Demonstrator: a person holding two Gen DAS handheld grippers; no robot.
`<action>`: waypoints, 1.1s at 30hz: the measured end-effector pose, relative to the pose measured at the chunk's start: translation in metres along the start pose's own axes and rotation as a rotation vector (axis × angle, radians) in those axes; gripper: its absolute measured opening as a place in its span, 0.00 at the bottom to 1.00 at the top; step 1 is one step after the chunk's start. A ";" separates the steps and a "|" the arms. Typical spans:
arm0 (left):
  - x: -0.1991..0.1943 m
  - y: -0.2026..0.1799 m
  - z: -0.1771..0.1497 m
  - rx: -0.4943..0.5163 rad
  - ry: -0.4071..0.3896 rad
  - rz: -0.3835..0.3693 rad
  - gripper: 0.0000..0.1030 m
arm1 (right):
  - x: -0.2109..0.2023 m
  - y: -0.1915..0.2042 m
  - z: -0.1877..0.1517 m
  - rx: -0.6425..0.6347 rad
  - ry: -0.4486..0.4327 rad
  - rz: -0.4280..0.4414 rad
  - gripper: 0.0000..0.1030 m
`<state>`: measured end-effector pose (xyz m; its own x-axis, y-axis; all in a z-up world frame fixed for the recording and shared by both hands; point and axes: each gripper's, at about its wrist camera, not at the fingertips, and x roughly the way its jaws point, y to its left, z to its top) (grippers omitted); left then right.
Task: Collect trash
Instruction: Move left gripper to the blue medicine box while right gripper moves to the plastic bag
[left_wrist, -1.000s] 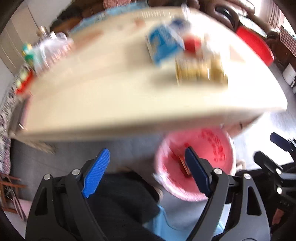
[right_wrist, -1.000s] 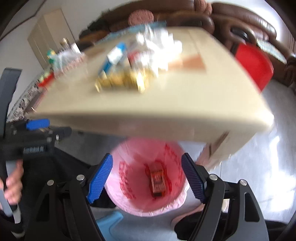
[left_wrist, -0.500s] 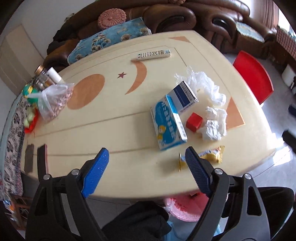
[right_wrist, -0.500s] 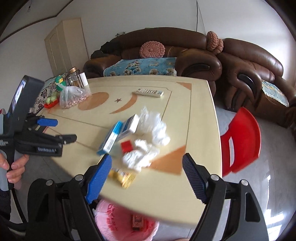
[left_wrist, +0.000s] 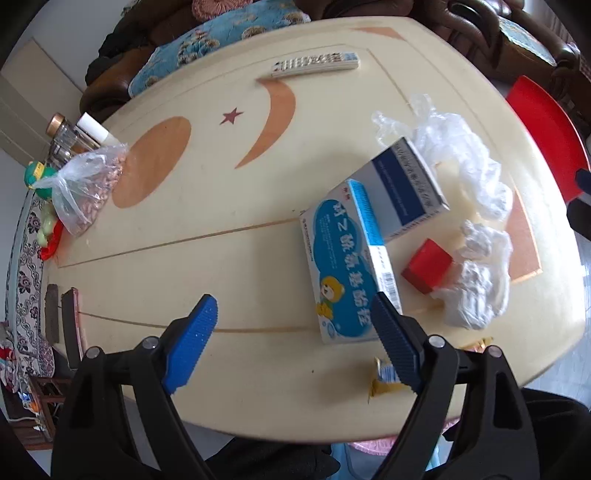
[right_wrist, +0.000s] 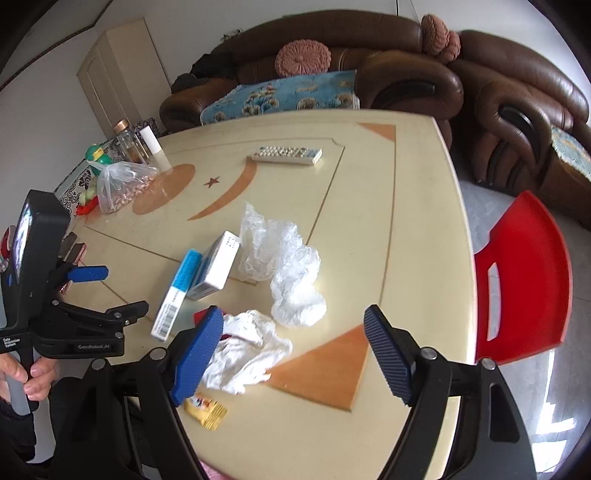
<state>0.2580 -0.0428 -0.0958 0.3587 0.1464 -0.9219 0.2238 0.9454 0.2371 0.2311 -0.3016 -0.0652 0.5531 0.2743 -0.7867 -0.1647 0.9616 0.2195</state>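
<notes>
Both the left gripper (left_wrist: 295, 332) and the right gripper (right_wrist: 291, 354) hang spread wide, empty, above the cream wooden table (left_wrist: 229, 206). Beneath the right one lies a crumpled white tissue (right_wrist: 247, 350).

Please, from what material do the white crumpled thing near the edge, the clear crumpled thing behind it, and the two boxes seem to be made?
White crumpled wad: likely tissue paper; matte, soft folds.
Clear crumpled bag: thin plastic film; translucent, glossy creases.
Blue box and white box: printed cardboard; flat faces, sharp edges, slight sheen.
</notes>
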 end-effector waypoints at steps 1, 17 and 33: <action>0.003 0.001 0.002 -0.006 0.005 -0.002 0.80 | 0.006 -0.002 0.002 0.004 0.005 0.004 0.75; 0.029 -0.006 0.017 -0.008 0.038 -0.037 0.84 | 0.067 -0.009 0.022 0.052 0.072 0.055 0.75; 0.043 -0.021 0.027 -0.030 0.072 -0.147 0.86 | 0.089 -0.010 0.028 0.059 0.091 0.061 0.75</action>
<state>0.2930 -0.0645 -0.1319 0.2582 0.0257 -0.9658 0.2411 0.9663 0.0902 0.3046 -0.2865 -0.1210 0.4668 0.3330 -0.8193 -0.1456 0.9427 0.3002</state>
